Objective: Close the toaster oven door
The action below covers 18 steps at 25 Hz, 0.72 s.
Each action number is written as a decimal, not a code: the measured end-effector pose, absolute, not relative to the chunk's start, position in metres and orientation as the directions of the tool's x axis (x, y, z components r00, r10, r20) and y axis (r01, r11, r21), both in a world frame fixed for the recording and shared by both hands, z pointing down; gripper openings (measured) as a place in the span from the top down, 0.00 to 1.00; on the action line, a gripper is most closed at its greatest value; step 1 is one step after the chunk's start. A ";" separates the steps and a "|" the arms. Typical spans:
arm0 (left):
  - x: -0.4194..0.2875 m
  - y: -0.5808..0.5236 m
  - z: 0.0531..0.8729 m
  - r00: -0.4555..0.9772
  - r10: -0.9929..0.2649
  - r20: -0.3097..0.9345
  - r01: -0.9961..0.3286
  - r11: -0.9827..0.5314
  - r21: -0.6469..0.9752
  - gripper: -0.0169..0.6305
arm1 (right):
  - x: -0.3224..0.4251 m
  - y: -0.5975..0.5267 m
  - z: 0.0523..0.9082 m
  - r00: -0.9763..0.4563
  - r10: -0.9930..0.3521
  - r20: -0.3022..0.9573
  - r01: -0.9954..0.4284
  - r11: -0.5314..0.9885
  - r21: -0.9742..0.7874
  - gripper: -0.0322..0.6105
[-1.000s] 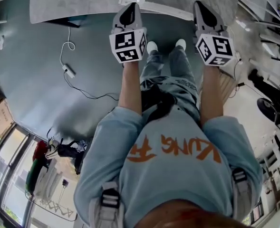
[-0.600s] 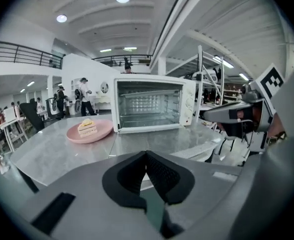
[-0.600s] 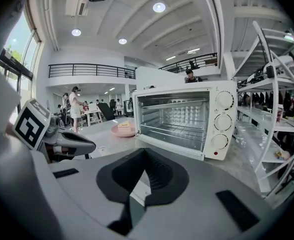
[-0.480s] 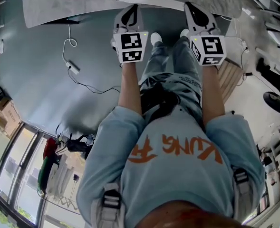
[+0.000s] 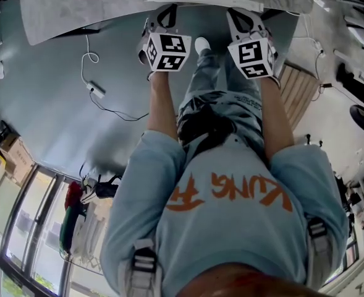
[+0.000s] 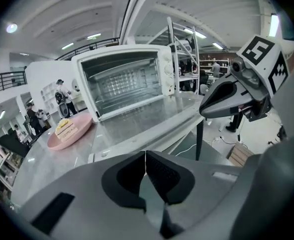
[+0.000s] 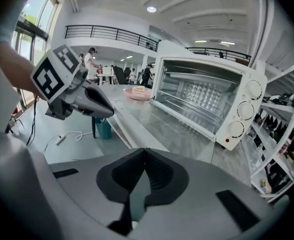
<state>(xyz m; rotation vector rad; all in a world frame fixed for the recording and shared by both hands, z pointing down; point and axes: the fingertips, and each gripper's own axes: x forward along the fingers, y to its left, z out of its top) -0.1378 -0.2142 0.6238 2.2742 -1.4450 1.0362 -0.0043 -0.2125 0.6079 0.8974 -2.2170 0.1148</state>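
Observation:
A white toaster oven [image 6: 122,79] stands on a grey marble table [image 5: 76,5], its glass door [image 6: 137,121] swung down flat towards me. The right gripper view shows the same oven [image 7: 206,104] with its door [image 7: 181,134] open and three knobs on the right panel. My left gripper [image 6: 146,153] is shut and empty, short of the table's edge. My right gripper [image 7: 145,150] is also shut and empty, held beside it. In the head view both grippers, left [image 5: 163,17] and right [image 5: 243,20], hover at the table's near edge. The oven is hidden in that view.
A pink plate [image 6: 69,130] with a piece of cake sits left of the oven. On the floor lie a cable with a power strip [image 5: 95,91] and a wooden slatted board [image 5: 299,91]. Metal shelving stands right of the table, and people stand in the background.
Both grippers have moved forward towards the table's edge and a little closer together. Their jaws have stayed shut.

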 end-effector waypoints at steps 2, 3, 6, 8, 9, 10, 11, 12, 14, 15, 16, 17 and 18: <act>-0.138 -0.216 0.626 0.255 -0.672 0.695 -0.851 -0.497 -0.168 0.97 | -0.004 -0.210 0.616 -0.469 -0.562 0.682 -0.622 0.758 0.196 0.95; -0.138 -0.216 0.628 0.257 -0.665 0.701 -0.846 -0.505 -0.169 0.97 | -0.005 -0.210 0.618 -0.462 -0.559 0.689 -0.616 0.761 0.204 0.95; -0.135 -0.217 0.633 0.270 -0.647 0.714 -0.846 -0.513 -0.145 0.97 | -0.003 -0.210 0.624 -0.429 -0.560 0.709 -0.588 0.769 0.252 0.95; -0.133 -0.218 0.634 0.272 -0.643 0.716 -0.847 -0.513 -0.139 0.97 | -0.002 -0.210 0.628 -0.405 -0.562 0.721 -0.572 0.771 0.279 0.95; -0.132 -0.219 0.634 0.271 -0.642 0.718 -0.845 -0.516 -0.143 0.97 | -0.002 -0.211 0.629 -0.397 -0.562 0.726 -0.571 0.770 0.285 0.95; -0.130 -0.220 0.635 0.271 -0.638 0.721 -0.841 -0.521 -0.146 0.97 | -0.001 -0.211 0.630 -0.391 -0.563 0.729 -0.571 0.769 0.288 0.95; -0.129 -0.220 0.635 0.274 -0.632 0.725 -0.838 -0.527 -0.143 0.97 | -0.001 -0.212 0.630 -0.386 -0.563 0.730 -0.572 0.768 0.289 0.95; -0.128 -0.221 0.636 0.279 -0.626 0.728 -0.837 -0.530 -0.134 0.97 | 0.000 -0.213 0.630 -0.383 -0.563 0.732 -0.571 0.767 0.291 0.95; -0.128 -0.221 0.634 0.290 -0.621 0.728 -0.842 -0.527 -0.114 0.97 | -0.001 -0.213 0.630 -0.382 -0.563 0.733 -0.569 0.768 0.294 0.95; -0.128 -0.221 0.633 0.291 -0.623 0.726 -0.844 -0.524 -0.112 0.97 | -0.002 -0.213 0.629 -0.381 -0.564 0.733 -0.565 0.769 0.298 0.95; -0.129 -0.221 0.632 0.289 -0.626 0.725 -0.844 -0.523 -0.115 0.97 | -0.003 -0.213 0.628 -0.379 -0.564 0.734 -0.557 0.772 0.306 0.95; -0.129 -0.221 0.630 0.288 -0.627 0.724 -0.843 -0.524 -0.119 0.97 | -0.004 -0.213 0.627 -0.374 -0.566 0.735 -0.543 0.776 0.321 0.95; -0.129 -0.221 0.629 0.286 -0.628 0.724 -0.841 -0.526 -0.124 0.97 | -0.004 -0.213 0.625 -0.369 -0.568 0.736 -0.526 0.780 0.338 0.95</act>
